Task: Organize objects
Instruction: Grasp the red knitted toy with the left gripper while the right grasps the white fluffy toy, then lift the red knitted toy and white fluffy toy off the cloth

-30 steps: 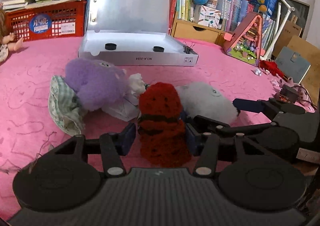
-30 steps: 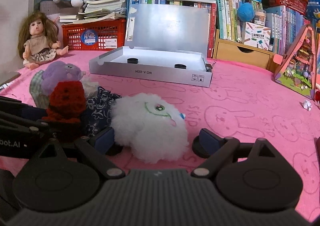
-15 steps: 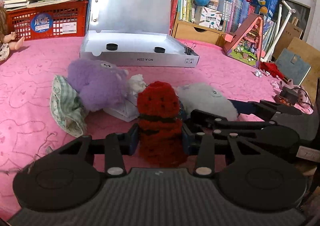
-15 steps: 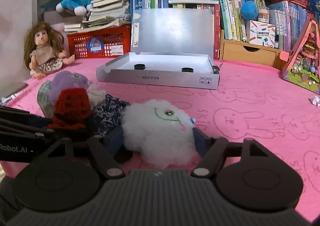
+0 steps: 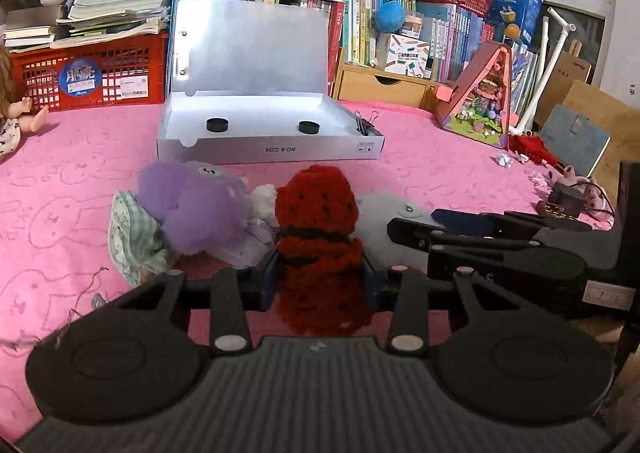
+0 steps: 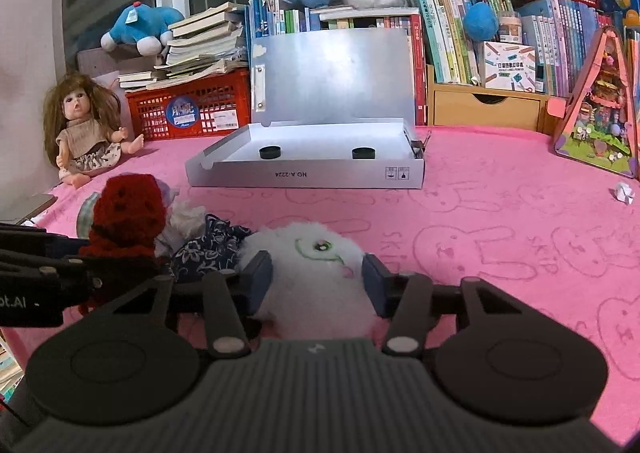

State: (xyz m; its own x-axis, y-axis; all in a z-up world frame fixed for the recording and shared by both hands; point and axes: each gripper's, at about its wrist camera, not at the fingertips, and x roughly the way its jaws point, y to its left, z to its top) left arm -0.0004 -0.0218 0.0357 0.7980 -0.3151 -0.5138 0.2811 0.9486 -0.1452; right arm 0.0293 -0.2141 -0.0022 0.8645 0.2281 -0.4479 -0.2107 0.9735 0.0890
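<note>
Red crocheted toy (image 5: pixel 316 237) sits clamped between the blue pads of the left gripper (image 5: pixel 320 283), whose jaws stand narrow and press into the yarn on both sides. Just left of it on the pink blanket (image 5: pixel 440 173) lies a purple plush (image 5: pixel 192 209) against a green checked cloth (image 5: pixel 132 237), with a scrap of white fabric between the purple and red toys. To the right, the right gripper (image 6: pixel 318 281) has its jaws closing on a fluffy white plush (image 6: pixel 316 253), the pads pressing into the fur at its flanks. Beside that plush, to its left, lies a dark blue floral cloth (image 6: pixel 208 249). Farther back, near the middle of the blanket, stands an open grey file box (image 5: pixel 272 149) with its lid upright and two black round pieces on its floor. A doll (image 6: pixel 80 133) sits at the far left by a red crate (image 6: pixel 192 109); books and plush toys line the back.
</note>
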